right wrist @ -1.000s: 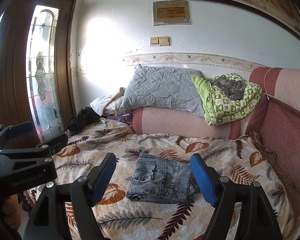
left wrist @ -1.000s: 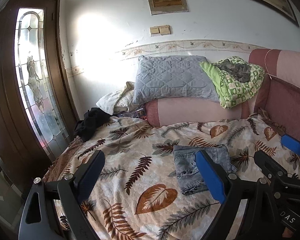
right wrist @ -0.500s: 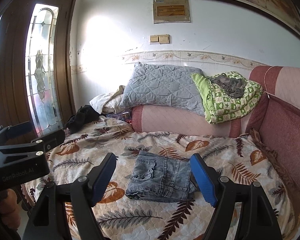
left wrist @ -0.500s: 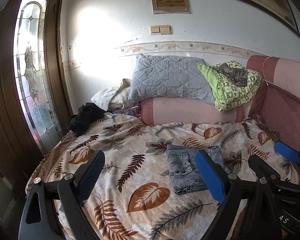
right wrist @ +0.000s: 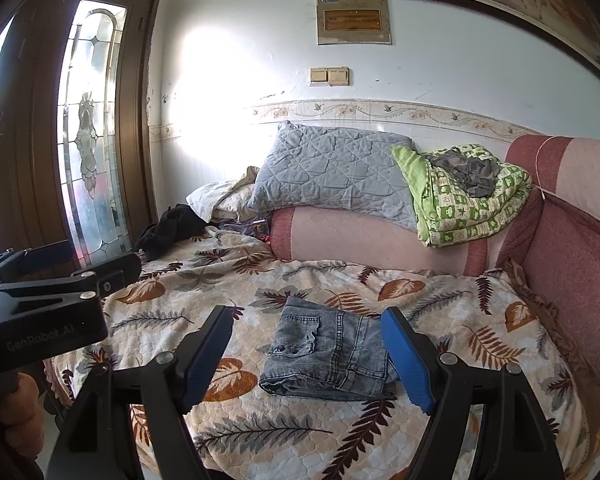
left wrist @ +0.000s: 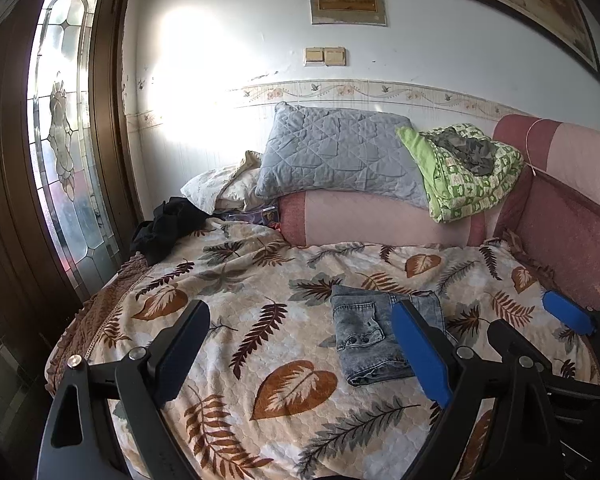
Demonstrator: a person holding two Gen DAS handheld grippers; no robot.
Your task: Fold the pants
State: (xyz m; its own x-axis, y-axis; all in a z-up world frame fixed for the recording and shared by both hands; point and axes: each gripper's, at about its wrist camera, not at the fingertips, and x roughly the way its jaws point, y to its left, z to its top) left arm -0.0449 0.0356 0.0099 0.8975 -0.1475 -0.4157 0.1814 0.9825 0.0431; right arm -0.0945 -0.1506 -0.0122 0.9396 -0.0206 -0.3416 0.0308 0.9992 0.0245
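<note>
Grey-blue denim pants (right wrist: 332, 354) lie folded into a compact rectangle on the leaf-print bedspread (right wrist: 332, 280), a back pocket facing up. In the left wrist view the same pants (left wrist: 376, 336) sit right of centre, partly behind a blue finger pad (left wrist: 416, 352). My left gripper (left wrist: 300, 348) hovers open above the bed, short of the pants, with nothing between its jaws. My right gripper (right wrist: 308, 348) is open too, held back from the near edge of the pants, nothing in it. Its blue fingertip (left wrist: 566, 314) shows at the right of the left wrist view.
A grey quilted pillow (right wrist: 332, 172) and a folded green blanket (right wrist: 472, 204) rest on the pink bolster (right wrist: 380, 244) at the back. Dark clothing (right wrist: 172, 228) lies at the bed's far left corner. A glazed wooden door (right wrist: 88, 140) stands left, the red sofa back (right wrist: 572, 248) right.
The left wrist view has rolled slightly and pulled back a little, showing more of the bed. The right wrist view is nearly unchanged. The pants have not moved.
</note>
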